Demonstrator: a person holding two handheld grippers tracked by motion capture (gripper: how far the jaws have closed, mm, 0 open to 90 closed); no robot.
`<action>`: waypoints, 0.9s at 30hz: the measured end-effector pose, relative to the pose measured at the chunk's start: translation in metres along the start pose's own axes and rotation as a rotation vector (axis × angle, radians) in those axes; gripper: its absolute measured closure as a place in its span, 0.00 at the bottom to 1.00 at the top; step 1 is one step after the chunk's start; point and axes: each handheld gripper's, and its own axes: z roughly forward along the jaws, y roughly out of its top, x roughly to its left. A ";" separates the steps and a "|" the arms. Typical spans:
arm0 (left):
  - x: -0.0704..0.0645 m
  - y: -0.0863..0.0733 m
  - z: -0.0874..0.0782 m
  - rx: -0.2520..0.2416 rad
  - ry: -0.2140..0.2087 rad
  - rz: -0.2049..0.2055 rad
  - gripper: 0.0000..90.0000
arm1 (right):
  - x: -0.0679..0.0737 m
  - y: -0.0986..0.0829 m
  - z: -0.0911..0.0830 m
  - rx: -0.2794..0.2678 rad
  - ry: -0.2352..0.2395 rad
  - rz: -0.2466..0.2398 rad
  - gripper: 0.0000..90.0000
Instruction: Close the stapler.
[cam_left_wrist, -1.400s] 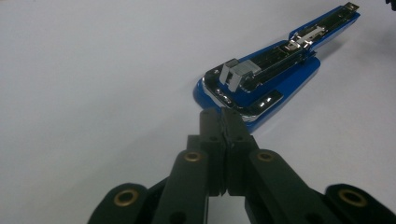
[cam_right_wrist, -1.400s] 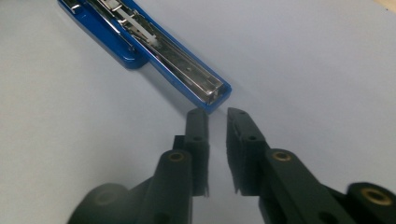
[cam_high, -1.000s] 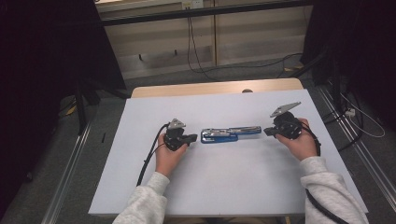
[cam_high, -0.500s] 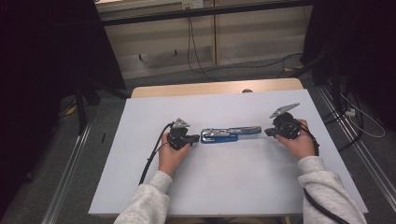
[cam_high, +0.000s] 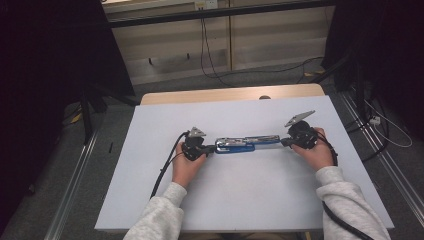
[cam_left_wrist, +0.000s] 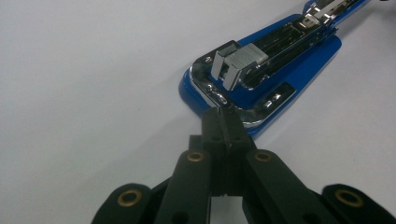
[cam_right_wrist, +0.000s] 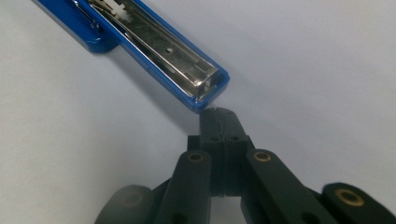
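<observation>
While one opened blue stapler (cam_high: 246, 144) lies flat, two clenched hand-held grippers, left (cam_high: 207, 149) and right (cam_high: 284, 142), touch its ends.

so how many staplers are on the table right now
1. The blue stapler lies opened out flat at the middle of the white table, between the left gripper at its base end and the right gripper at its other end. None seems hidden.

Both forearms in light grey sleeves (cam_high: 159, 220); left gripper (cam_high: 209, 148) and right gripper (cam_high: 285, 142) black, each topped by a grey three-cornered plate and trailing a black cable, their linked jaws carrying brass-ringed pivot holes.
</observation>
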 end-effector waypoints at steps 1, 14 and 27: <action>0.000 0.000 0.000 0.001 -0.001 -0.003 1.00 | 0.000 0.000 0.000 -0.001 0.002 0.002 1.00; 0.001 0.000 0.001 0.002 0.004 -0.006 1.00 | 0.001 -0.001 0.005 0.005 0.019 -0.003 1.00; 0.001 0.000 0.001 -0.007 0.008 -0.011 1.00 | 0.004 0.005 -0.005 -0.110 0.068 0.027 1.00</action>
